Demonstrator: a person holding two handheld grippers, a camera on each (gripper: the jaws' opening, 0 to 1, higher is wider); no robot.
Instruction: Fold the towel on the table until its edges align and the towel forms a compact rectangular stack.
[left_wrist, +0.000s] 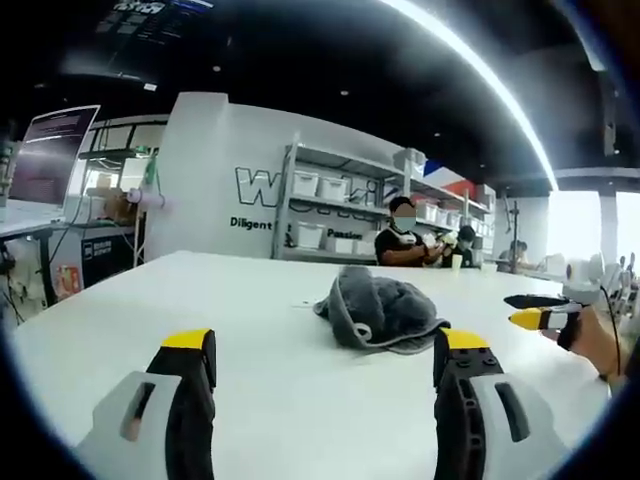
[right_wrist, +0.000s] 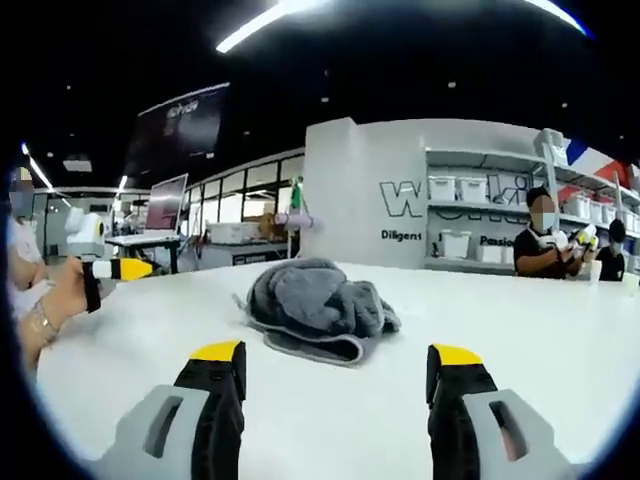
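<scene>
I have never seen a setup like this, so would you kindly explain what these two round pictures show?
A person holds a two-jaw tool in each hand, and a fisheye camera rides on each. The left gripper view looks along the left tool; its yellow-tipped jaws stand apart, holding nothing. The right gripper view does the same for the right tool, also open and empty. Ahead of both, a grey towel lies crumpled on a white table, not yet folded. Each tool also peeks into the other's picture at the edge. People sit by shelves behind.

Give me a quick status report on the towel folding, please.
Both grippers open, left gripper and right gripper apart from the towel. Grey towel bunched in a heap on white table, unfolded. Nothing in the way.
</scene>
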